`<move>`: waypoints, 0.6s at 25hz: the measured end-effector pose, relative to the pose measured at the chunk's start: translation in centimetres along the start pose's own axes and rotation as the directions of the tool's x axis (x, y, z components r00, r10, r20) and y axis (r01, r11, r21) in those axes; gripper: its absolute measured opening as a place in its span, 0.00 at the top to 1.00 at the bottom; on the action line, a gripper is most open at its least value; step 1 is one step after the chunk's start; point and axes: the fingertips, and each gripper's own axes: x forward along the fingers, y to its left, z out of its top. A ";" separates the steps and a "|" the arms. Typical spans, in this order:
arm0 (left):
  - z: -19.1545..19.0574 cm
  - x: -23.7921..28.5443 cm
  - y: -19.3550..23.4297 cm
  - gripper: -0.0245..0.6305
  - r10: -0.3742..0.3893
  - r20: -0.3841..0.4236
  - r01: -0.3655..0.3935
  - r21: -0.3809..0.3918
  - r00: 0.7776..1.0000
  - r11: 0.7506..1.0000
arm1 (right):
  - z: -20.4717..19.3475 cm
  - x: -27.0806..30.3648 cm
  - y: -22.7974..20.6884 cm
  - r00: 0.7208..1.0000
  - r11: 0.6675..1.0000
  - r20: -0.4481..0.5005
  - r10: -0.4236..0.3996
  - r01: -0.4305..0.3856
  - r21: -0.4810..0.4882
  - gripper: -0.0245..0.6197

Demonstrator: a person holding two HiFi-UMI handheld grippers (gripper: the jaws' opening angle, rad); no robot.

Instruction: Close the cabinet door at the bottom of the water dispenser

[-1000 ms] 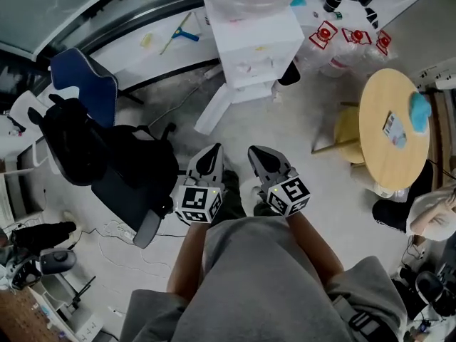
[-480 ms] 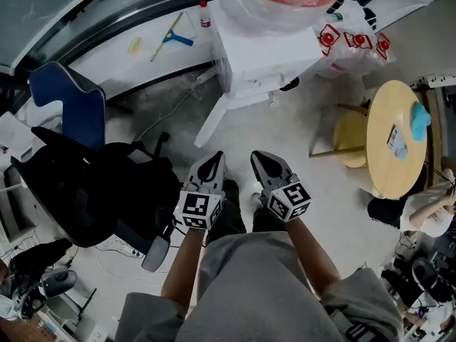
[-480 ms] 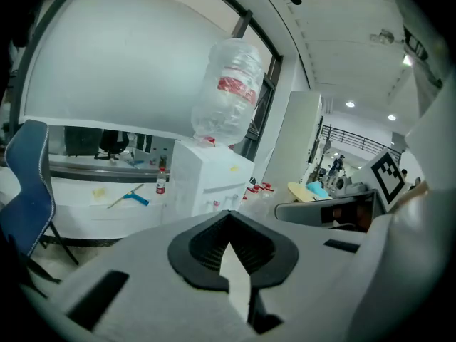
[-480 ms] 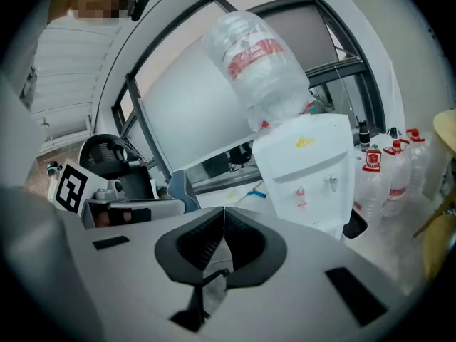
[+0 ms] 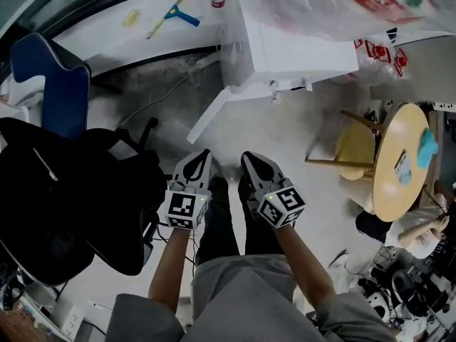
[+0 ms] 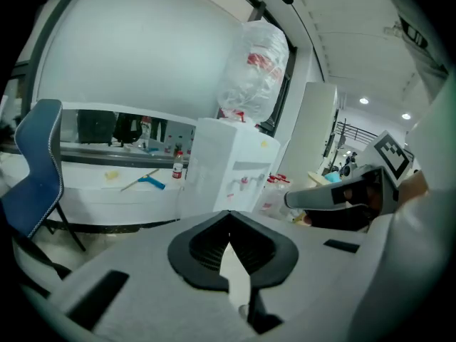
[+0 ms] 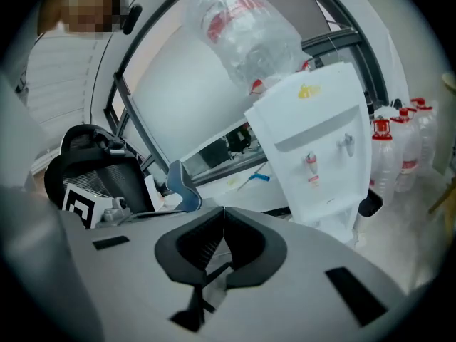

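Fingers of the left gripper (image 5: 200, 157) and right gripper (image 5: 251, 159): pressed together, nothing held. Bare floor (image 5: 285, 141) lies ahead of both. The cabinet door (image 5: 212, 112) stands swung out, its long axis slanting from the water dispenser (image 5: 285, 41) base toward the left gripper (free edge nearest). A black office chair (image 5: 64, 191) borders the left side.

- From the head we look steeply down on the left gripper (image 5: 200, 157), the right gripper (image 5: 251, 159) and the water dispenser (image 5: 292, 45) ahead.
- Each gripper view rides low, and there we look forward along its own jaws.
- We find the water dispenser in all three views, fairly near.
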 end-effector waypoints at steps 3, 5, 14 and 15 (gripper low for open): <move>-1.3 1.2 1.7 0.95 0.038 0.017 -0.038 -0.001 0.999 0.999 | -1.1 1.6 -0.9 1.000 1.000 -0.013 0.017 -0.017 0.015 0.94; -2.4 1.7 2.4 0.95 0.053 0.000 -0.053 0.003 0.999 0.999 | -1.6 2.1 -1.5 1.000 1.000 -0.014 0.020 -0.020 0.023 0.95; -6.3 7.0 6.1 0.95 0.074 0.014 -0.075 0.048 0.997 0.996 | -3.5 6.0 -5.9 1.000 1.000 -0.008 0.023 -0.023 0.016 0.95; -6.7 7.7 6.4 0.95 0.067 0.014 -0.068 0.063 0.998 0.996 | -3.7 6.5 -6.3 1.000 1.000 -0.005 0.022 -0.022 0.017 0.95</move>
